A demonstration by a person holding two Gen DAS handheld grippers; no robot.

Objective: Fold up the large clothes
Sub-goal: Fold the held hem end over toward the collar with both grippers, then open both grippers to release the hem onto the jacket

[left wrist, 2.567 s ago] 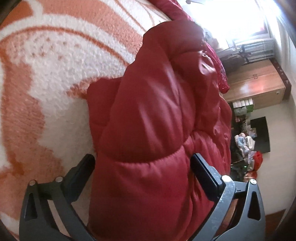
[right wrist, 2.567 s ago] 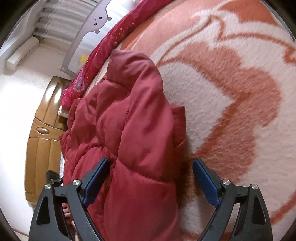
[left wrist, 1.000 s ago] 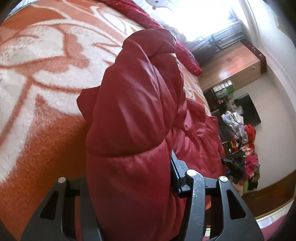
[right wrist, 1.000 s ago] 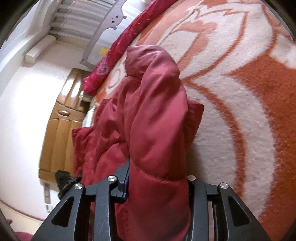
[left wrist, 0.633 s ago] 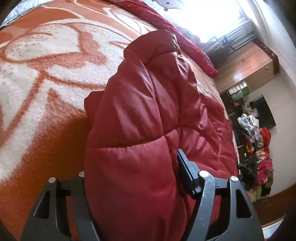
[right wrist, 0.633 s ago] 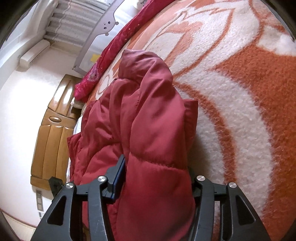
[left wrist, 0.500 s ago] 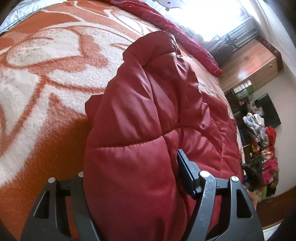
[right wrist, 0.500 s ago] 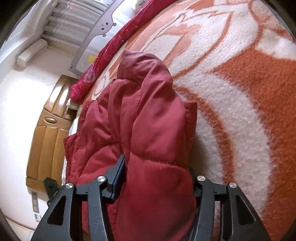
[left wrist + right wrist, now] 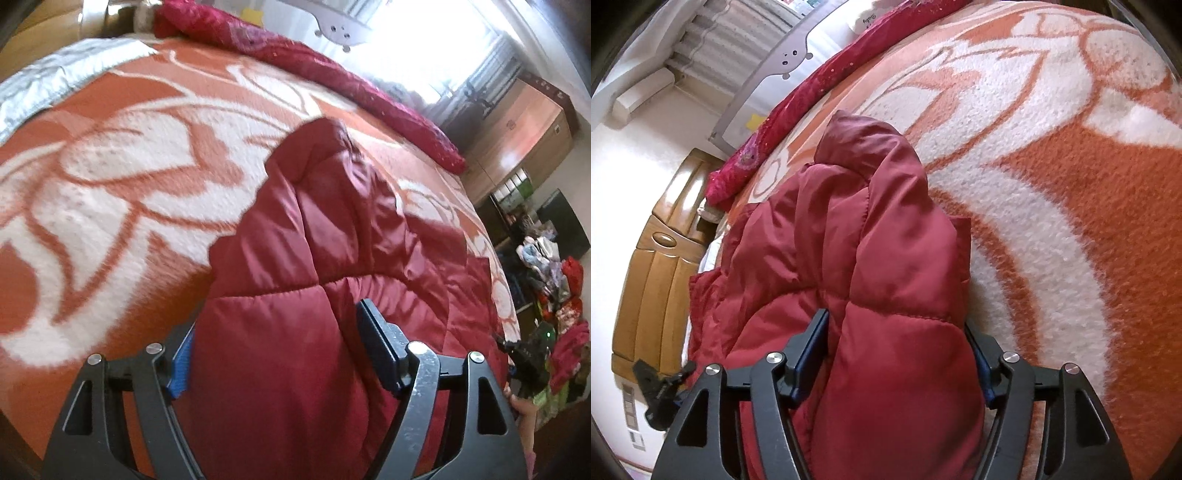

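Jaws of both the left hand-held gripper (image 9: 273, 350) and the right hand-held gripper (image 9: 897, 354) have just been opening, releasing the red puffer jacket (image 9: 314, 258) still bulging between them; withdrawing straight back should be keeping the fold intact on the bed (image 9: 110, 184).

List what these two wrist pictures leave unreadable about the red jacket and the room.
- Left wrist view: the jacket runs off the bottom edge, its lower part hidden behind the left hand-held gripper.
- Same view: the blanket is motion-blurred; the floor clutter is too small to identify.
- Right wrist view: the jacket's underside is hidden.
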